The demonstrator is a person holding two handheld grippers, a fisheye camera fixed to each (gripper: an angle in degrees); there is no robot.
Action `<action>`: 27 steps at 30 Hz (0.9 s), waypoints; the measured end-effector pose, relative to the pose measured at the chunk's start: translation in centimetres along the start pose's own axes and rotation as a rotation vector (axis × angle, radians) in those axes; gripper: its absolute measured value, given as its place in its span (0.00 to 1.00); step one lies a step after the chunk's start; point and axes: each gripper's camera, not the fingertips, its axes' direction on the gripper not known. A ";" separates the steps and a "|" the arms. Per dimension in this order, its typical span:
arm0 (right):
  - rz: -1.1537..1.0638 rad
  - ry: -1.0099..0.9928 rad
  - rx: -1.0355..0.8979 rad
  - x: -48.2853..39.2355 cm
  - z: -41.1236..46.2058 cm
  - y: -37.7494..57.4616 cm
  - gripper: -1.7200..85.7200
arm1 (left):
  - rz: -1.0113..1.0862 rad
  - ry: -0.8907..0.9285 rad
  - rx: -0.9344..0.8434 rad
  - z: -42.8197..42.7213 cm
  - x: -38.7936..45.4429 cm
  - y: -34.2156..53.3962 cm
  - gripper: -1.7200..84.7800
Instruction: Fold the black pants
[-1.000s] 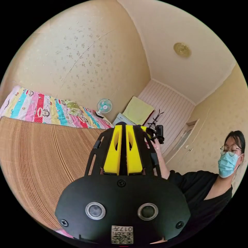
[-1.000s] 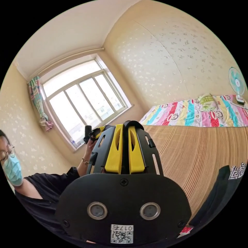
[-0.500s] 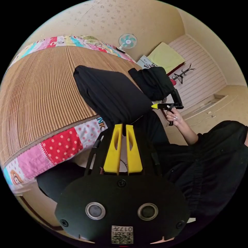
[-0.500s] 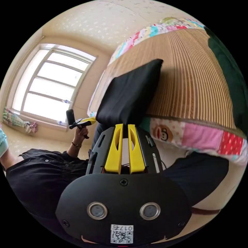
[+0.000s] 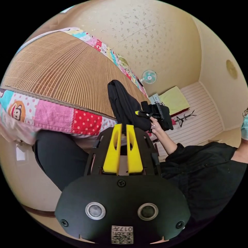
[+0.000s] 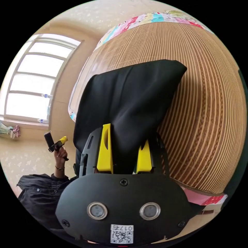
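Woven mat (image 6: 206,103) on bed: wide bare stretch beyond black pants (image 6: 129,103), free to pass. Pants cloth sits betw. jaws of right hand-held gripper (image 6: 124,152), jaws apart, blocks way fwd. Left gripper view: left hand-held gripper (image 5: 121,144) jaws nearly together; pants (image 5: 124,106) bunched at bed edge (image 5: 51,113) just ahead. Person's leg (image 5: 59,157) close under edge. Fan (image 5: 149,77) and dark pile (image 5: 162,116) at far end.
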 end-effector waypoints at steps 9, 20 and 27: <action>-0.015 -0.159 -0.031 -15.4 14.2 -12.9 0.15 | -0.170 0.044 0.134 -5.2 -3.5 7.3 0.01; -0.219 -0.379 -0.093 -31.2 25.6 -18.8 0.15 | -0.246 -0.188 0.257 -15.2 -3.6 14.4 0.06; -0.455 -0.354 -0.155 -18.7 17.7 -1.5 0.05 | -0.173 -0.170 0.200 -12.1 -7.0 9.7 0.07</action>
